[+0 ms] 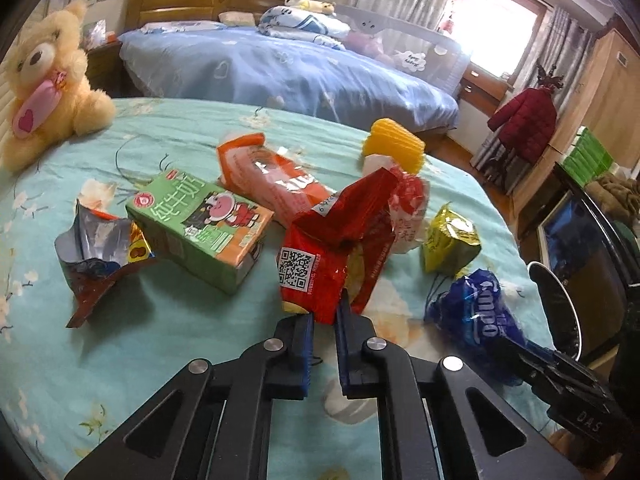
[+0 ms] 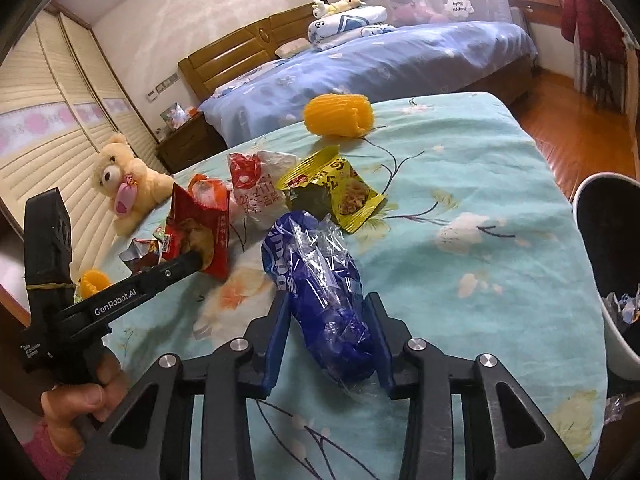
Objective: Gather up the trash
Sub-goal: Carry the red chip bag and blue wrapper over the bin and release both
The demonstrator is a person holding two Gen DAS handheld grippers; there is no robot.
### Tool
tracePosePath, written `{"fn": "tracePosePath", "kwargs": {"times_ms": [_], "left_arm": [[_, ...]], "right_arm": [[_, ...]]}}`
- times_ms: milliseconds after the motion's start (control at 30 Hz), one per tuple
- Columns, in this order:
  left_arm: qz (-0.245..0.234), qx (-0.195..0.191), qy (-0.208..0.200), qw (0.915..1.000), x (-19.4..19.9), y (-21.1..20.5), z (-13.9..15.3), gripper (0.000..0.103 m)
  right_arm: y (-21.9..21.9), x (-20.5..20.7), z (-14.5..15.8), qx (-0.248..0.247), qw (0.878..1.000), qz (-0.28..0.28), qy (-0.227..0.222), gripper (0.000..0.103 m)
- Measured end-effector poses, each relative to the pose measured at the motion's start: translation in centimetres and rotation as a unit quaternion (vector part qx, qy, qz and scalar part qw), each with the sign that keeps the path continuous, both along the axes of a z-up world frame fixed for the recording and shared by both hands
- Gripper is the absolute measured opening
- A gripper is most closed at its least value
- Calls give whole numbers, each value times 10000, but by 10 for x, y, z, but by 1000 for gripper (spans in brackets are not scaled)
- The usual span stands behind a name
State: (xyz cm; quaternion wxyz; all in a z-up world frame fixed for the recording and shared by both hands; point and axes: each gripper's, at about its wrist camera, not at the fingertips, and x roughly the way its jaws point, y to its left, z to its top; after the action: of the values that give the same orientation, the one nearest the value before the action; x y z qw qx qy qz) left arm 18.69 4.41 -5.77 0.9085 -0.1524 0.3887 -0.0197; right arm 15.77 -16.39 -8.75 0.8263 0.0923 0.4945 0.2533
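My left gripper (image 1: 323, 316) is shut on the lower edge of a red snack wrapper (image 1: 332, 256) with a QR code, held over the teal bedspread; it also shows in the right wrist view (image 2: 200, 224). My right gripper (image 2: 328, 316) is closed around a blue plastic wrapper (image 2: 316, 280), which also shows in the left wrist view (image 1: 476, 320). Other trash lies on the bed: a green milk carton (image 1: 200, 224), an orange wrapper (image 1: 268, 180), a silver foil wrapper (image 1: 100, 256), a yellow packet (image 2: 336, 184), a white-red bag (image 2: 256, 188) and yellow foam netting (image 2: 340, 116).
A white bin with a black liner (image 2: 612, 272) stands at the bed's right edge with foil scraps inside. A teddy bear (image 1: 48, 80) sits at the far left. A second bed with blue covers (image 1: 288, 68) lies behind. A red coat (image 1: 528, 120) hangs at the right.
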Motion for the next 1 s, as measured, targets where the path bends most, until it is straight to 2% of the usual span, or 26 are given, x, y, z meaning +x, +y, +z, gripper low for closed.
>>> {"fn": "tracePosePath", "kwargs": {"times_ms": [533, 1000], "left_arm": [[-648, 17, -113, 9978, -23, -37, 8, 7], [-1298, 31, -71, 9915, -9, -86, 12, 7]], "right_arm": [[-51, -13, 13, 133, 9984, -542, -16, 35], [-109, -18, 25, 88, 9933, -1143, -158, 35]]}}
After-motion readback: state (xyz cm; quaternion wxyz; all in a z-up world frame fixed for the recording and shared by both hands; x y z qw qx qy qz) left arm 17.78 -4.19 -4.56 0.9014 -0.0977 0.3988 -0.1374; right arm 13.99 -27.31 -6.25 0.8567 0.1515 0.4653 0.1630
